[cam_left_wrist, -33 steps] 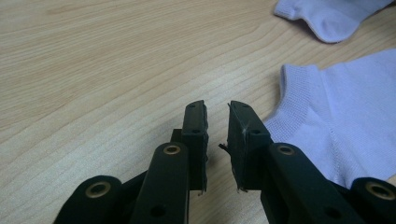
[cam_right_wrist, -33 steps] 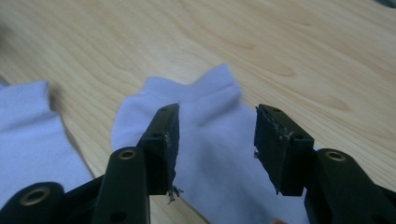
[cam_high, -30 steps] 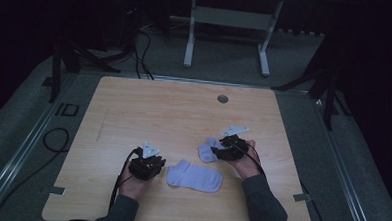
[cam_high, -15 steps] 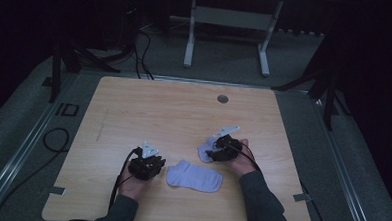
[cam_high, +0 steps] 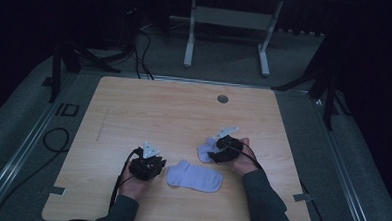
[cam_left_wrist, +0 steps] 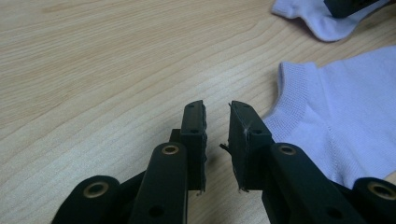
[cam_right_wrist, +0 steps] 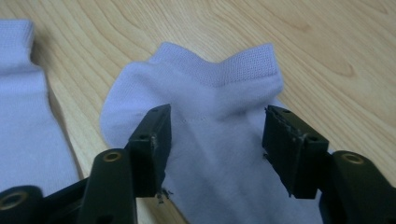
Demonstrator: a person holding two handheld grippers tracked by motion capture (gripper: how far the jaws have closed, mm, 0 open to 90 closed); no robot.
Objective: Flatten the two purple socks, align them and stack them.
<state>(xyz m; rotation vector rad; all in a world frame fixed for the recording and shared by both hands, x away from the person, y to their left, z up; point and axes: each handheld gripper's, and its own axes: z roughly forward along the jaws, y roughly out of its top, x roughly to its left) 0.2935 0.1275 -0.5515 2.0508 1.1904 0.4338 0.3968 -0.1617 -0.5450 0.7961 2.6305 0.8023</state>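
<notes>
Two pale socks lie on our table [cam_high: 134, 108]: the near sock [cam_high: 195, 176] flat between our hands, the far sock [cam_right_wrist: 210, 121] under the right gripper [cam_right_wrist: 217, 135], whose jaws have just been opening and straddle it unpinched. Our left gripper [cam_left_wrist: 217, 126] stands slightly parted, empty, beside the near sock's cuff.

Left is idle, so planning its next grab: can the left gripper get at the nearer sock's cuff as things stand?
Probably yes: the left gripper sits beside the sock, jaws slightly apart and empty, bare table around it.
</notes>
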